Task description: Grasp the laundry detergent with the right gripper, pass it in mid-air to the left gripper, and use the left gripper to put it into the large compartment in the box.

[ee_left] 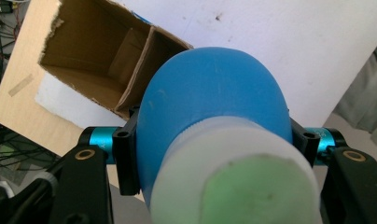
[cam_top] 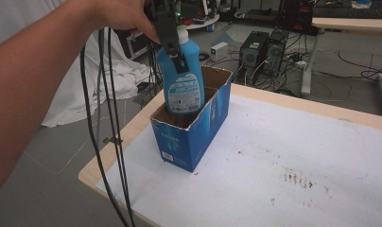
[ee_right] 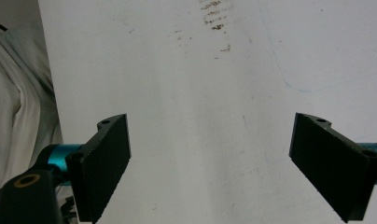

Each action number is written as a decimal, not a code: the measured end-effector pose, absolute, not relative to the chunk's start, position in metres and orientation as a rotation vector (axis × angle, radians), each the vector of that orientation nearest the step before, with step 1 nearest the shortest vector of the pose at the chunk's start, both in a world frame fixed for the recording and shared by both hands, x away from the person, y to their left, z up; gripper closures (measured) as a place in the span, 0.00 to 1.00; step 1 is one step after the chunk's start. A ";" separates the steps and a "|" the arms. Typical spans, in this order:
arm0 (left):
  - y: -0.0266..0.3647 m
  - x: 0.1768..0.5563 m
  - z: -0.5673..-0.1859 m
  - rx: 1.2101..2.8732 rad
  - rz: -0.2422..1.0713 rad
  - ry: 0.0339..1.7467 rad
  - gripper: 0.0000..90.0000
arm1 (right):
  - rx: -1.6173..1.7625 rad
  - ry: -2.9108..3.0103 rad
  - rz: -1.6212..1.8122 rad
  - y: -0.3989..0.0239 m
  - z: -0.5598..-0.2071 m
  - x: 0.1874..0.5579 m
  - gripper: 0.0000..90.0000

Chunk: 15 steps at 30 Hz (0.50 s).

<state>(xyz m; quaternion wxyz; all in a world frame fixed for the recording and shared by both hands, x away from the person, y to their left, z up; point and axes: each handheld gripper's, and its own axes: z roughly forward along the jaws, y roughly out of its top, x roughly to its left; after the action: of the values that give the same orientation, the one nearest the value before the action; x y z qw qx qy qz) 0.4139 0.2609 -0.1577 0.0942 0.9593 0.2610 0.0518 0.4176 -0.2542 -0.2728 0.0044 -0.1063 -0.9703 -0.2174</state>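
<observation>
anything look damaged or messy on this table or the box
Yes. The cardboard box has a torn, ragged top rim where its flaps are gone, seen in the left gripper view. The white table cover carries brown smudges right of the box and a small red speck by its near corner.

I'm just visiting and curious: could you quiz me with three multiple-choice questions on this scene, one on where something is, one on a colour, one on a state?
1. Where is the bottle?
A. lying on the white sheet
B. partly inside the open cardboard box
C. on the floor

2. What colour is the bottle's body?
A. blue
B. red
C. yellow

3. How are the right gripper fingers?
A. clamped on the bottle
C. spread apart with nothing between them
B. clamped on the box

Answers:
1 B: in the high view its base sits below the box rim, held by the left gripper.
2 A: both the high view and the left gripper view show blue.
3 C: bare white table sheet shows between them.
</observation>
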 end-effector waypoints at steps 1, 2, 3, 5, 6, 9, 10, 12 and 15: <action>0.262 0.414 -0.162 2.845 0.152 0.770 0.42 | -0.338 -3.039 -0.682 -0.254 -0.273 0.418 0.13; 0.262 0.415 -0.166 2.846 0.152 0.766 0.42 | -0.340 -3.036 -0.680 -0.254 -0.273 0.418 0.13; 0.262 0.416 -0.170 2.846 0.148 0.761 0.42 | -0.339 -3.035 -0.680 -0.254 -0.274 0.418 0.13; 0.262 0.417 -0.179 2.853 0.140 0.764 0.42 | -0.340 -3.034 -0.671 -0.254 -0.274 0.419 0.14; 0.262 0.418 -0.183 2.857 0.135 0.760 0.42 | -0.342 -3.033 -0.670 -0.254 -0.275 0.419 0.14; 0.261 0.419 -0.194 2.864 0.118 0.756 0.42 | -0.349 -3.032 -0.667 -0.255 -0.276 0.419 0.13; 0.261 0.419 -0.197 2.866 0.111 0.752 0.42 | -0.347 -3.030 -0.668 -0.255 -0.277 0.420 0.13; 0.261 0.420 -0.204 2.866 0.116 0.745 0.42 | -0.353 -3.029 -0.661 -0.255 -0.279 0.420 0.14; 0.262 0.420 -0.214 2.876 0.107 0.741 0.42 | -0.357 -3.027 -0.659 -0.255 -0.281 0.420 0.13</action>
<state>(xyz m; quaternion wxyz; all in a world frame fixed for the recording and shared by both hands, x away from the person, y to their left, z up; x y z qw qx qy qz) 0.4197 0.2617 -0.2138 0.0847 0.9643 0.2485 0.0359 0.4201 -0.2553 -0.2814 0.0115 -0.1145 -0.9706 -0.2114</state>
